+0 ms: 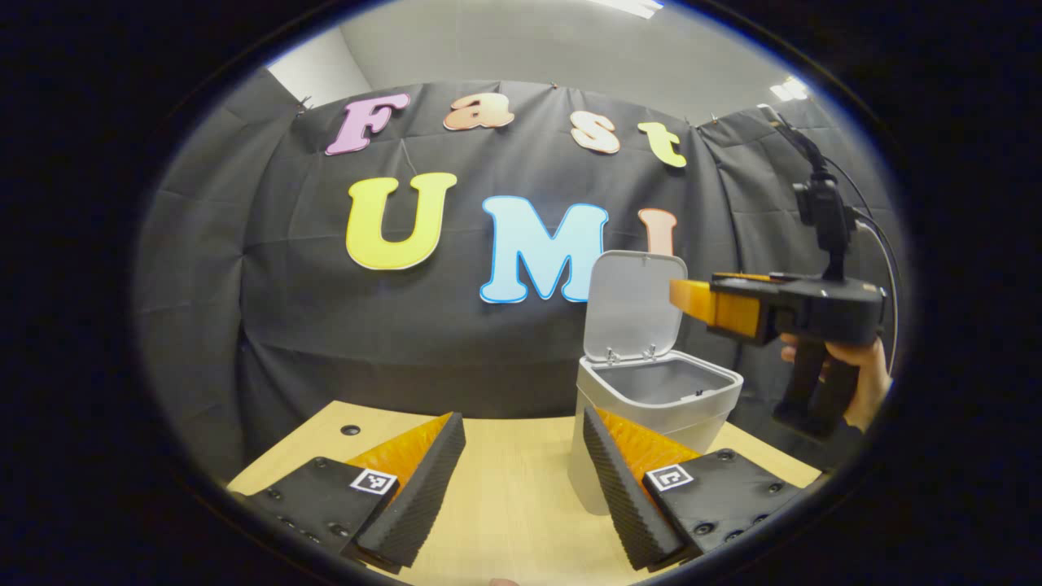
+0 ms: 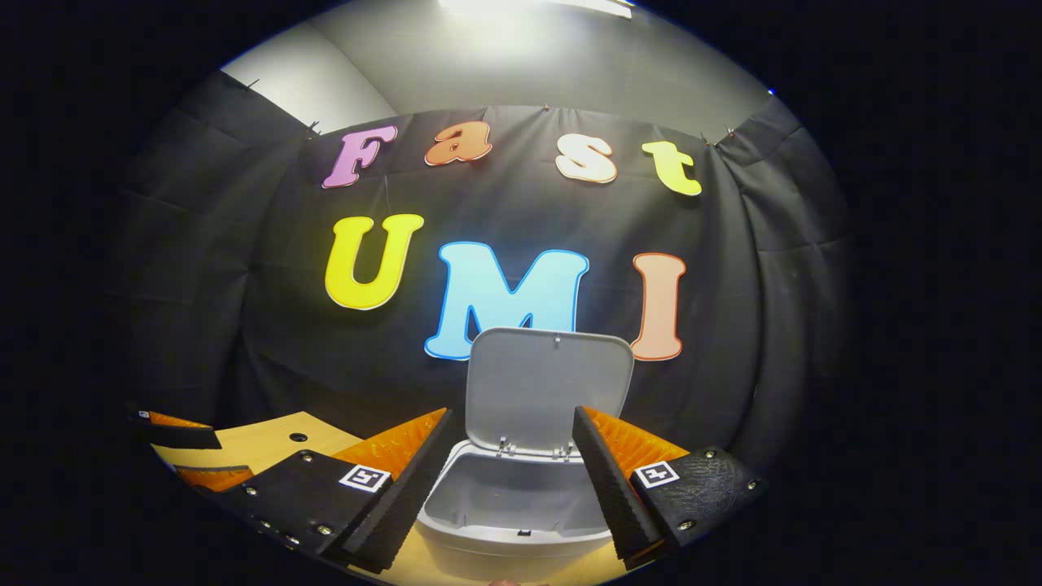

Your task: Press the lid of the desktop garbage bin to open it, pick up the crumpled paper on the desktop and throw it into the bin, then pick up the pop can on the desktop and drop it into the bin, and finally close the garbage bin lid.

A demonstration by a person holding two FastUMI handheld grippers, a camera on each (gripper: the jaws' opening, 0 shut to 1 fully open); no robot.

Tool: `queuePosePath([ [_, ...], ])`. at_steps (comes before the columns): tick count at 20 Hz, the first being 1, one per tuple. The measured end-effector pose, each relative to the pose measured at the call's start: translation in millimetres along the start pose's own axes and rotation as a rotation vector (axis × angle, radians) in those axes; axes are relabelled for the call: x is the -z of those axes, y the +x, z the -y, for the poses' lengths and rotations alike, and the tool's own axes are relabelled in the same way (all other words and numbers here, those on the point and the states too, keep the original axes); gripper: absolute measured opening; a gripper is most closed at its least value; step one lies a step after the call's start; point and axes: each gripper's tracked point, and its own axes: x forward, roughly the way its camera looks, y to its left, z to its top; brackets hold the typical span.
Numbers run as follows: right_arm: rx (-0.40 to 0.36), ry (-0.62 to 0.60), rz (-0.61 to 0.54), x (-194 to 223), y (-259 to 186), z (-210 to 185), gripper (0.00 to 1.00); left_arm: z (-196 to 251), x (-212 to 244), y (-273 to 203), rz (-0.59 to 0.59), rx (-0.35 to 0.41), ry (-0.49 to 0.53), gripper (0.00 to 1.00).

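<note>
The white desktop bin [image 1: 651, 407] stands on the wooden table [image 1: 513, 505] with its lid [image 1: 631, 313] swung up and upright. My left gripper [image 1: 522, 417] is open and holds nothing; it sits low over the table just left of the bin. My right gripper [image 1: 682, 296], held by a hand [image 1: 859, 382], hovers above the bin's right rim. In the right gripper view, the right gripper [image 2: 511, 413] is open and holds nothing. It looks down into the bin [image 2: 521, 505], in front of the raised lid [image 2: 549, 391]. What shows of the bin's inside is bare.
The black cloth wall hangs close behind the table and the bin. A small round hole [image 1: 350, 429] marks the tabletop at the back left. In the right gripper view, the left gripper [image 2: 186, 454] shows at the far left over the table [image 2: 260, 443].
</note>
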Motion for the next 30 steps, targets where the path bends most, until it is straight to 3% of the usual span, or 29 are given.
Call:
queuePosePath([
  [6,0.092,-0.016,-0.020,-37,37,25,0.94,3,3,7,-0.002,0.094,-0.005,0.96],
  [12,0.110,-0.026,-0.023,-62,84,35,0.94,-2,0,10,0.005,0.122,-0.014,0.96],
  [25,0.129,0.073,-0.039,-51,146,50,0.94,-31,-7,6,0.021,-0.010,-0.043,0.95],
  [30,0.111,0.122,-0.094,-40,148,51,0.94,-30,-12,4,0.032,-0.033,-0.050,0.95],
])
